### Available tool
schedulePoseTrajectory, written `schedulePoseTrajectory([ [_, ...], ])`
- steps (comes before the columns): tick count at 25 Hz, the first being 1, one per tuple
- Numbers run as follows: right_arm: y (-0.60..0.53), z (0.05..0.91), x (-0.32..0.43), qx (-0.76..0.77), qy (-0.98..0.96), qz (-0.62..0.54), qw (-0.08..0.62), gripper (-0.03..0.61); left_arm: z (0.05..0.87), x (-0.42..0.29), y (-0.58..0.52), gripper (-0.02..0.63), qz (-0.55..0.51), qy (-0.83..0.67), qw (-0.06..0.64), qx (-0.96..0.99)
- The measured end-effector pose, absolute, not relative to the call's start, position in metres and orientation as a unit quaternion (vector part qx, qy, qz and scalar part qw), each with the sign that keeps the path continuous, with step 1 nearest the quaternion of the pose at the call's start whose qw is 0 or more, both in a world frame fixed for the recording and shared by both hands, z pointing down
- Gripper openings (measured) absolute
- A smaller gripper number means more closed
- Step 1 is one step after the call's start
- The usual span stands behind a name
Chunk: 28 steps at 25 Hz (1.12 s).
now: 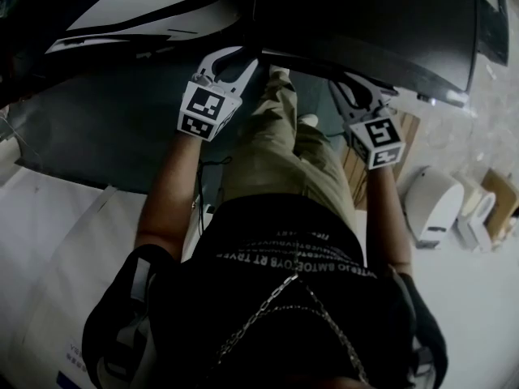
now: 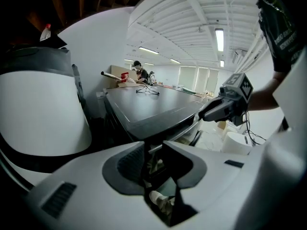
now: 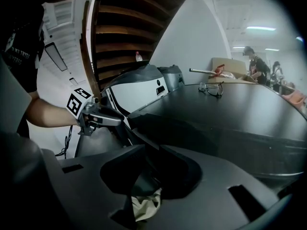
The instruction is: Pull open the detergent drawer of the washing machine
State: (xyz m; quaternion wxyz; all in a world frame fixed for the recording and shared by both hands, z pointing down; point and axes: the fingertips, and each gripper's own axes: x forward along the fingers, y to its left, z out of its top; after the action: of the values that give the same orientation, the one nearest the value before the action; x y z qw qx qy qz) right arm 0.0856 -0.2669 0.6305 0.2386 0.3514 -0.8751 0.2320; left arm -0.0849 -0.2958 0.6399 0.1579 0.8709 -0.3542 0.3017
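A dark machine with a flat, glossy top (image 1: 365,23) stands right in front of me; its front edge (image 2: 168,123) lies just beyond both grippers. I cannot make out a drawer on it. My left gripper (image 1: 231,61) points at that edge from the left, its jaws (image 2: 153,145) apart with nothing between them. To its right, my right gripper (image 1: 357,87) hangs under the same edge, jaws (image 3: 151,150) also apart and empty; only my trouser leg shows through the gap. Each gripper appears in the other's view, the right gripper (image 2: 225,107) and the left gripper (image 3: 96,116).
A white and grey rounded appliance (image 2: 38,109) stands to the left of the dark machine. A pair of glasses (image 3: 211,87) lies on the dark top. On the floor to the right are a white device (image 1: 434,205) and cardboard boxes (image 1: 496,197). People (image 3: 254,61) stand far behind.
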Motion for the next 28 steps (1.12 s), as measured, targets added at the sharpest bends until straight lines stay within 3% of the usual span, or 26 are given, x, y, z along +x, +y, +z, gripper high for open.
schedulePoseTrajectory([
  [13,-0.27,0.655,0.079,0.345,-0.864,0.248,0.269,0.087,0.661,-0.076,-0.286,0.174,0.33,-0.295,0.181,0.878],
  [28,-0.246,0.659,0.079,0.366,-0.853,0.274,0.252,0.095,0.667,-0.079,-0.263,0.173,0.344,-0.31,0.214,0.86],
])
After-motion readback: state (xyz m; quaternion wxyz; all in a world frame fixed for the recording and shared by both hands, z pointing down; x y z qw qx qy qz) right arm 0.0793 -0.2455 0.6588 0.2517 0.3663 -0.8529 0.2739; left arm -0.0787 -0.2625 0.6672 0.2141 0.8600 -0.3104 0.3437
